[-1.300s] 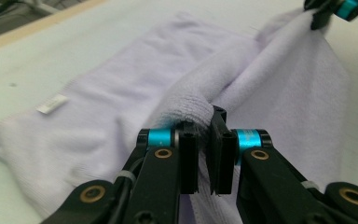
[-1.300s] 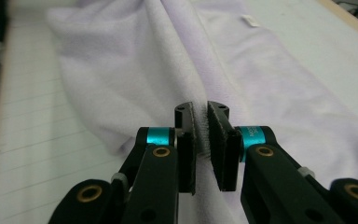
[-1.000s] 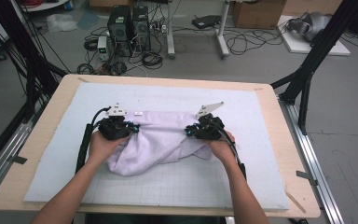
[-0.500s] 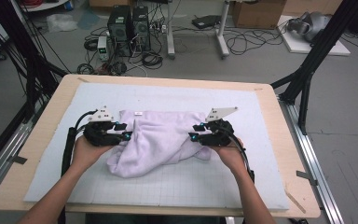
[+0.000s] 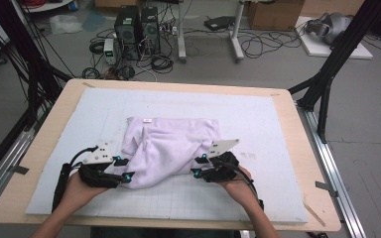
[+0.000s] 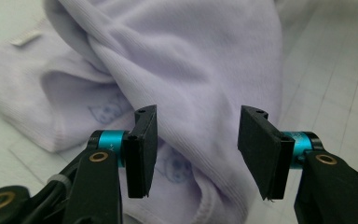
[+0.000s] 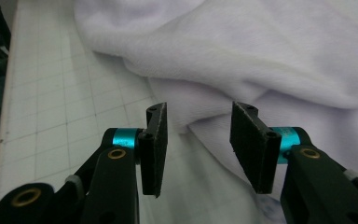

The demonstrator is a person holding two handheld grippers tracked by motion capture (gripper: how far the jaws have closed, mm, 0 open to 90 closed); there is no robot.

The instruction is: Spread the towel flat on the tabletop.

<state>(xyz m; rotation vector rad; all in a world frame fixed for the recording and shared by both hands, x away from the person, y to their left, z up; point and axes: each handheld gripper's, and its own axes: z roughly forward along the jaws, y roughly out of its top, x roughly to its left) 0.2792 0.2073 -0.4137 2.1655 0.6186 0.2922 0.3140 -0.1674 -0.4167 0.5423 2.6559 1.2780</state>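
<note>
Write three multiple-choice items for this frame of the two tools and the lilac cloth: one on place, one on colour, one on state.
1. Where does the cloth lie?
A. on the white gridded mat
B. on the floor
C. over the table's far edge

2. What colour are the rings behind each tool's pads?
A. red
B. teal
C. yellow

3. How do the jaws of the left tool and right tool stand?
A. both clamped on the cloth
B. left clamped, right apart
C. both apart, pads not pressing on the cloth

Answers:
1 A: the high view shows the cloth bunched on the mat, amid the table.
2 B: both gripper views show teal rings beside the black pads.
3 C: each gripper view shows a clear gap between the pads, the cloth lying beyond them; both pairs of jaws have just been opening.
</note>
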